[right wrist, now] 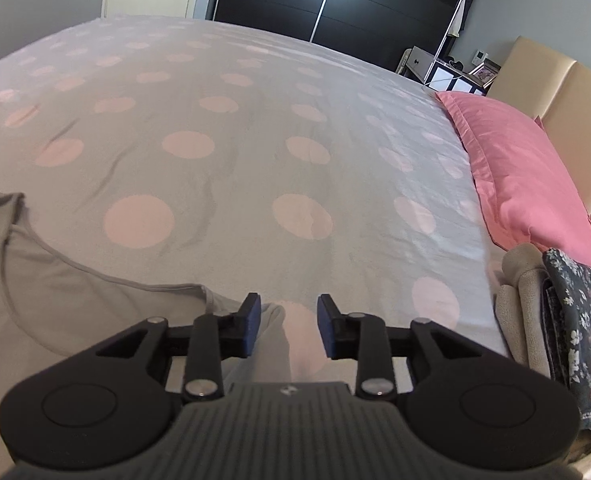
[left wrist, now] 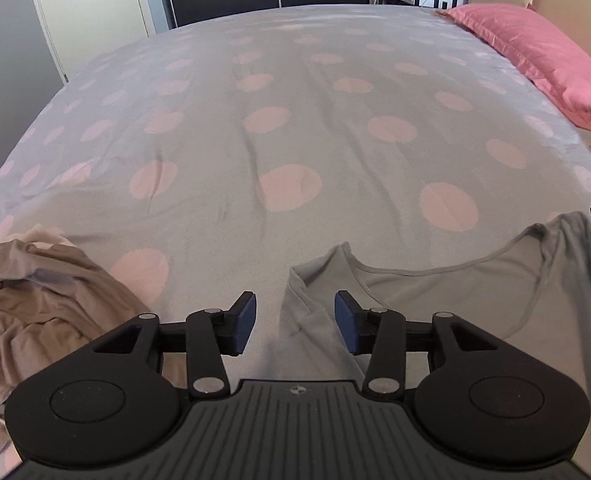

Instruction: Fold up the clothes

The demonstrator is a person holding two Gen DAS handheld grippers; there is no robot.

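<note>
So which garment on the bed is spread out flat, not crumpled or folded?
The grey top with the scooped neckline, lying between the two grippers. The beige garment is a crumpled heap, and the floral piece sits folded by the pink pillow.

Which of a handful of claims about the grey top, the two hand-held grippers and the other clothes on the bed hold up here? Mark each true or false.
1. The left hand-held gripper is open, with nothing between its fingers. True.
2. The right hand-held gripper is clamped on the grey top. False: its jaws stand apart, with the top's shoulder edge below them.
3. A crumpled beige garment lies left of the grey top. True.
4. The grey top is already folded into a neat square. False: it lies spread out with the neckline open.
5. The pink pillow lies by the headboard. True.
6. The floral garment lies in the middle of the bed. False: it sits at the right edge, near the pillow.
</note>
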